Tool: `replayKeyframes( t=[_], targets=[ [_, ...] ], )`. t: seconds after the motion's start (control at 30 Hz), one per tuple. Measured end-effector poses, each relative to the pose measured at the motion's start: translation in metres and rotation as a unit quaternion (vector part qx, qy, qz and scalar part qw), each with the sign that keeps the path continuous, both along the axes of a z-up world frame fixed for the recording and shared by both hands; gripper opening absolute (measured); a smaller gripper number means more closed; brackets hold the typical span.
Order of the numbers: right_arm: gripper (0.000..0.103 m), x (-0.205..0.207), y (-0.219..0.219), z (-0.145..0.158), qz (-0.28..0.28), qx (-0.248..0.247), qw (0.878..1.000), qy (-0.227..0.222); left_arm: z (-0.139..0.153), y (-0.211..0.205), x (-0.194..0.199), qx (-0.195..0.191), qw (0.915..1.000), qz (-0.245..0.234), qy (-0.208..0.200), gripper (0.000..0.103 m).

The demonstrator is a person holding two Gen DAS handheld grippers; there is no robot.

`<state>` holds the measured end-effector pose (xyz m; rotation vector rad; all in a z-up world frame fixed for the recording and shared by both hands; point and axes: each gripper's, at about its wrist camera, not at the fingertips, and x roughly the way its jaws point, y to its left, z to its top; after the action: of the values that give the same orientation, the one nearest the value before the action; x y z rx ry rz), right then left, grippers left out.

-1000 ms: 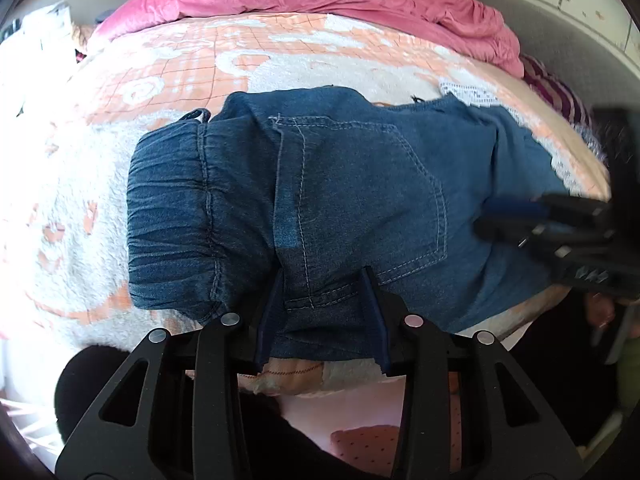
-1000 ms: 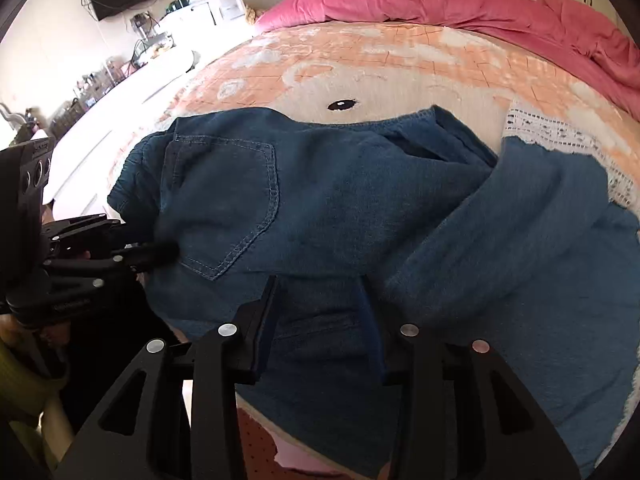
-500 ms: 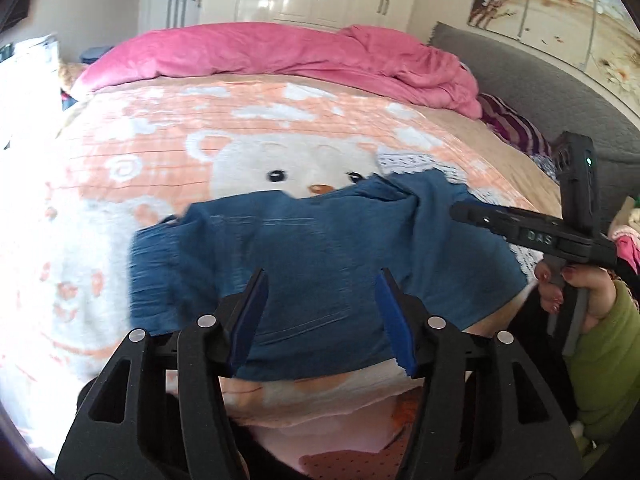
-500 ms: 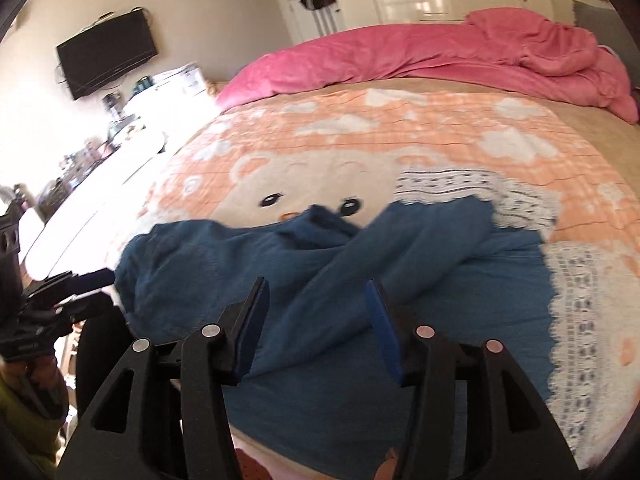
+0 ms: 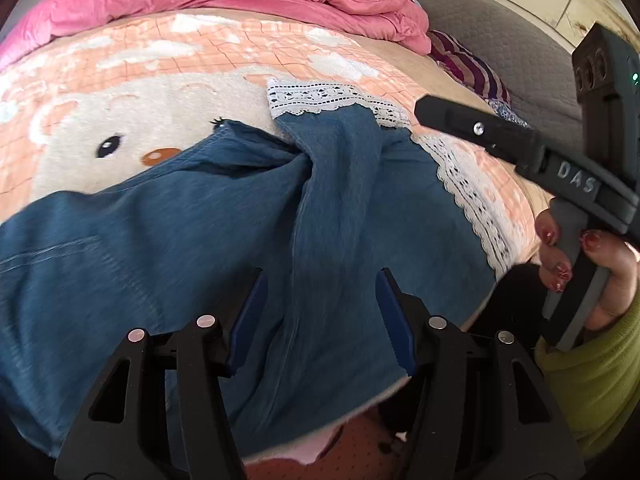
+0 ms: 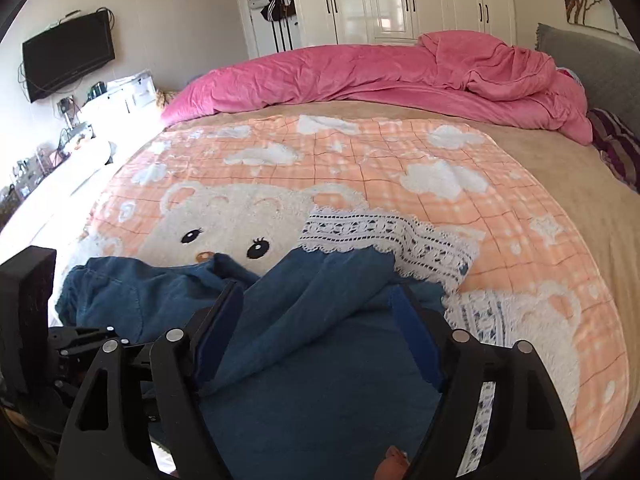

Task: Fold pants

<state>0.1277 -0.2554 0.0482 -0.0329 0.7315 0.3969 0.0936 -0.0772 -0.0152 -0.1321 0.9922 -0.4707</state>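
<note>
The blue denim pants [image 5: 224, 224] lie crumpled on the bear-print blanket at the near edge of the bed, legs with white lace hems [image 5: 316, 96] overlapping to the right. They also show in the right wrist view [image 6: 304, 312]. My left gripper [image 5: 320, 312] is open and empty, hovering over the pants' legs. My right gripper [image 6: 316, 340] is open and empty above the legs; it also shows in the left wrist view [image 5: 424, 110], raised at the right, its jaws not visible there. The left gripper's body shows at the right wrist view's left edge [image 6: 44, 340].
The orange bear blanket [image 6: 360, 168] covers the bed. A pink duvet [image 6: 380, 76] is bunched along the far side. A grey headboard [image 6: 592, 68] and striped pillow [image 6: 616, 144] are at right. A TV [image 6: 68, 60], cluttered shelf and white wardrobes [image 6: 400, 0] stand beyond.
Both grippers have let go of the pants, opened and pulled back and up. The left wrist view has swung right, from the waistband and pocket to the legs.
</note>
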Motion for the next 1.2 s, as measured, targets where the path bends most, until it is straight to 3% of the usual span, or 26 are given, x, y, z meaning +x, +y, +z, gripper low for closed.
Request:
replayKeyframes(
  t=[0.07,0.1,0.17,0.4,0.7,0.77,0.83,0.9,1.2],
  targets=[
    [0.076,0.012,0.004,-0.001,-0.002,-0.016,1.000,0.001,-0.007,-0.004,0.006,-0.014,0.9999,0.004,0.005,0.045],
    [0.076,0.020,0.007,-0.003,0.002,-0.022,1.000,0.006,-0.011,-0.005,0.009,-0.021,0.9997,0.006,0.008,0.027],
    [0.077,0.033,0.012,-0.007,0.002,-0.031,0.999,0.017,-0.017,-0.008,0.013,-0.021,0.9998,0.003,0.002,0.014],
    [0.076,0.095,0.054,-0.032,0.019,-0.043,0.996,0.080,-0.022,-0.007,0.011,-0.051,0.9984,-0.023,-0.013,0.008],
    [0.076,0.159,0.105,-0.070,-0.024,-0.153,0.983,0.102,-0.019,-0.007,0.002,-0.061,0.9971,-0.040,-0.022,0.008],
    [0.058,0.165,0.104,-0.077,-0.024,-0.144,0.983,0.112,-0.019,-0.008,0.000,-0.057,0.9972,-0.042,-0.025,0.008],
    [0.028,0.165,0.101,-0.078,-0.024,-0.140,0.984,0.105,-0.019,-0.009,-0.001,-0.056,0.9972,-0.042,-0.027,0.008],
    [0.011,0.161,0.096,-0.073,-0.020,-0.131,0.986,0.099,-0.017,-0.009,-0.002,-0.060,0.9970,-0.041,-0.027,0.008],
    [0.009,0.117,0.050,-0.030,-0.033,-0.047,0.997,0.050,-0.015,0.000,0.000,-0.066,0.9966,-0.025,-0.043,0.008]
  ],
)
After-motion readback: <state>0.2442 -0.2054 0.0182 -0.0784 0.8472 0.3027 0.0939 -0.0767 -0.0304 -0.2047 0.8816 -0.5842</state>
